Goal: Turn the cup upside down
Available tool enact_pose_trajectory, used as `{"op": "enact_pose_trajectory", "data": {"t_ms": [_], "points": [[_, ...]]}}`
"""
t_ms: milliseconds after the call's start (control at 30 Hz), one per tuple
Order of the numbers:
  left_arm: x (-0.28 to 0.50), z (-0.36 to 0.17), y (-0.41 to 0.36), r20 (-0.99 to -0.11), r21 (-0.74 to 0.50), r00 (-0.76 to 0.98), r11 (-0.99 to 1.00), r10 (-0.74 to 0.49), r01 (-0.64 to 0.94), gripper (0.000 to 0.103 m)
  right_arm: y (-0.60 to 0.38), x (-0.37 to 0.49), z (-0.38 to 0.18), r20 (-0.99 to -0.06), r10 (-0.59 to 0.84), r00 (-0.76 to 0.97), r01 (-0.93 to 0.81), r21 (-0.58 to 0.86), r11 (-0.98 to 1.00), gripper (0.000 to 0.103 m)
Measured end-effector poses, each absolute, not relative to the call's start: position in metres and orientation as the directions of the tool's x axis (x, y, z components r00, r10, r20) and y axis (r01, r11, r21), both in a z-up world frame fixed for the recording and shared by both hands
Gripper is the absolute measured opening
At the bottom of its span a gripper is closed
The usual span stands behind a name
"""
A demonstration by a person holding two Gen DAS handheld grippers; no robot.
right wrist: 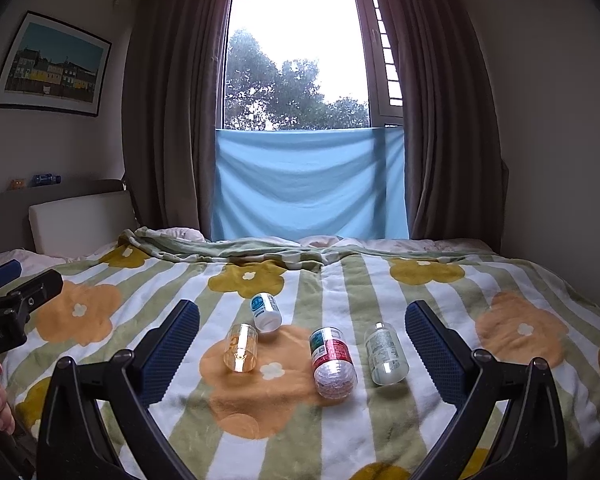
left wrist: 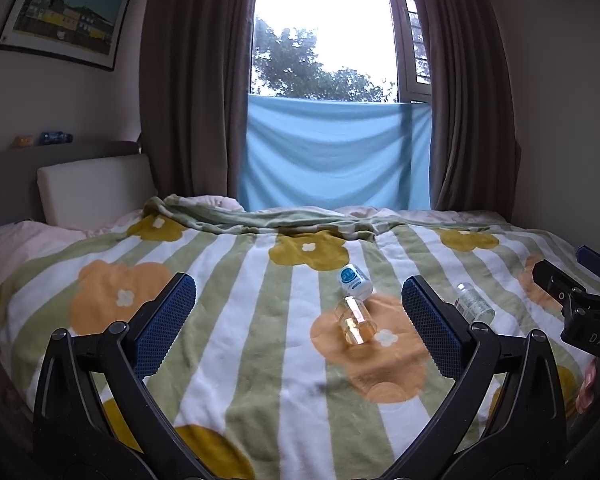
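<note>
A clear amber-tinted cup (left wrist: 355, 321) lies on its side on the flowered blanket (left wrist: 228, 320), on an orange flower. It also shows in the right wrist view (right wrist: 241, 347), mouth toward me. My left gripper (left wrist: 300, 320) is open and empty, held above the blanket short of the cup. My right gripper (right wrist: 302, 344) is open and empty, also short of the objects. Its side shows at the right edge of the left wrist view (left wrist: 576, 300).
A white bottle with a blue label (right wrist: 265, 311) lies just behind the cup. A red-labelled clear bottle (right wrist: 332, 360) and a clear bottle (right wrist: 385, 354) lie to the right. Pillow (right wrist: 80, 220) at the back left, curtains and window behind the bed.
</note>
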State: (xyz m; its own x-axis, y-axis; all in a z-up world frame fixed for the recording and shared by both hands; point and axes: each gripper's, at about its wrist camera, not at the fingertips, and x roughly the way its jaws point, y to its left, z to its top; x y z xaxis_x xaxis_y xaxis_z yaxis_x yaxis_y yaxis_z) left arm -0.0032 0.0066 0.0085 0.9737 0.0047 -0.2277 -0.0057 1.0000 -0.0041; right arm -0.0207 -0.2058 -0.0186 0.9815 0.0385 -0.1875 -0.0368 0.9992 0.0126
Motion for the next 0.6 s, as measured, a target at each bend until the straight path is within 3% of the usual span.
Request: {"op": "enact_pose_trajectory", "data": {"t_ms": [300, 600], "points": [[0.014, -0.007, 0.025, -0.270, -0.019, 0.963, 0.999, 0.024, -0.030, 0.103, -0.198, 0.061, -0.023, -0.326, 0.076, 0.942, -0.108, -0.080, 0.991, 0.103], [0.033, -0.022, 0.043, -0.320, -0.036, 0.946, 0.997, 0.056, -0.072, 0.103, -0.206, 0.199, -0.070, -0.602, 0.057, 0.796, -0.168, -0.130, 0.977, 0.103]]}}
